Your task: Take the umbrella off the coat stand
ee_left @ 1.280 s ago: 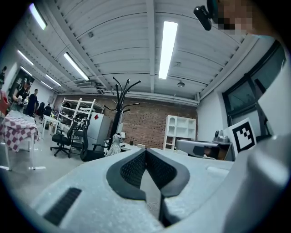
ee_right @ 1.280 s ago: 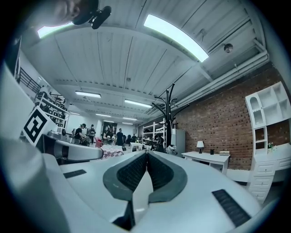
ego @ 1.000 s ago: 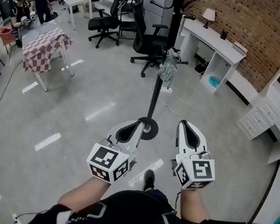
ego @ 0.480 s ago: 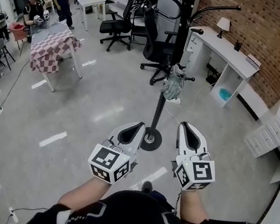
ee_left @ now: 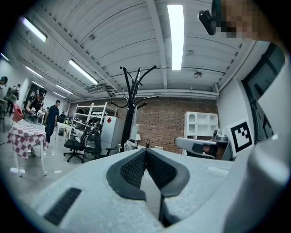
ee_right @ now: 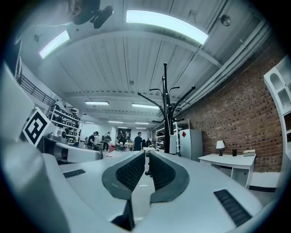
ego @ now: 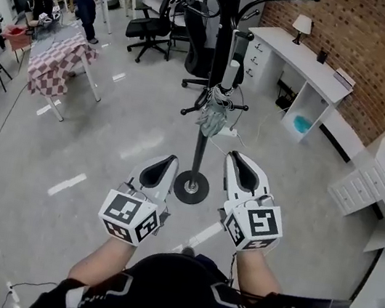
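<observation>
head view: grey polished floor under a brick wall at right, with a white desk along it. open floor lies between the checked table and the black coat stand – the folded umbrella hangs on its pole. left gripper and right gripper flank the base – both pairs of jaws together, empty.

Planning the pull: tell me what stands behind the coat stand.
Behind the coat stand are black office chairs and, to the right, a white desk along the brick wall. The stand's pole and the hanging umbrella cover part of the nearest chair.
</observation>
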`<state>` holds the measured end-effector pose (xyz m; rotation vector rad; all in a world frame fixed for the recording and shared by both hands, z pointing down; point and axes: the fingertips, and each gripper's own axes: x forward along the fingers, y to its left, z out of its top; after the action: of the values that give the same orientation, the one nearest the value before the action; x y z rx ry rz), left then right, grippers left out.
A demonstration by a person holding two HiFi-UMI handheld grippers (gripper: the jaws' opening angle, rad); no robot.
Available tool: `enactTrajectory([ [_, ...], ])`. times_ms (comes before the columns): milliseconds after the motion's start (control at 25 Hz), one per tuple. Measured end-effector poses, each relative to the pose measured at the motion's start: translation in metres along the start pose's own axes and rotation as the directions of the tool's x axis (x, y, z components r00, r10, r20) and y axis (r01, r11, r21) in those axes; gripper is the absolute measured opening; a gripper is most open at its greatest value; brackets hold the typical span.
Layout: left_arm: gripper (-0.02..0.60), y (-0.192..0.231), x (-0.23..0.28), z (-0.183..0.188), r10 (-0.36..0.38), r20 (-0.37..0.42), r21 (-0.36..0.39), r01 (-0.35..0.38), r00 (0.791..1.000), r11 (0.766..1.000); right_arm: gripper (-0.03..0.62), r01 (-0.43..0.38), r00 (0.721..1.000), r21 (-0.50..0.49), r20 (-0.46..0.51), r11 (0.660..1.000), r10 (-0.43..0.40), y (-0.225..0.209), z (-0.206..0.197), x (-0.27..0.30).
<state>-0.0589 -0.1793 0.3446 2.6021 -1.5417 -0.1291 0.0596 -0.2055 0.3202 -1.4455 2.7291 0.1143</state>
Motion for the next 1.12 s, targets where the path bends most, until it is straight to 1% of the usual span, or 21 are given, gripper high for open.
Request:
enactTrajectory([
  [280, 0.009, -0.005, 0.04, -0.01, 0.027, -0.018, 0.006, -0.027, 0.999, 1.0, 0.009, -0.053, 0.999, 0.009, -0.006, 0.999, 0.053, -0.034, -0.011, 0.016],
  [560, 0.009, -0.008, 0.062, -0.013, 0.054, -0.041, 0.019, -0.053, 0.998, 0.998, 0.012, -0.086, 0.996, 0.019, -0.007, 0.996, 0.086, -0.058, -0.016, 0.032],
  [640, 0.009, -0.008, 0.066, -0.013, 0.055, -0.047, 0.023, -0.054, 0.997, 0.998, 0.028, -0.084, 0.996, 0.025, 0.001, 0.996, 0.084, -0.063, -0.017, 0.037],
  [720, 0.009, -0.004, 0.07, -0.012, 0.056, -0.045, 0.027, -0.055, 0.997, 0.998, 0.088, -0.087, 0.996, 0.027, 0.006, 0.996, 0.087, -0.067, -0.016, 0.045],
  [760, 0.009, -0.001, 0.072, -0.011, 0.056, -0.043, 0.026, -0.054, 0.998, 0.998, 0.098, -0.091, 0.996, 0.028, 0.006, 0.995, 0.091, -0.068, -0.016, 0.051],
  [1120, 0.009, 0.033, 0.096, -0.006, 0.015, -0.02, 0.01, -0.015, 1.0, 1.0, 0.133, -0.058, 0.998, -0.005, -0.032, 0.998, 0.057, -0.075, -0.021, 0.102],
])
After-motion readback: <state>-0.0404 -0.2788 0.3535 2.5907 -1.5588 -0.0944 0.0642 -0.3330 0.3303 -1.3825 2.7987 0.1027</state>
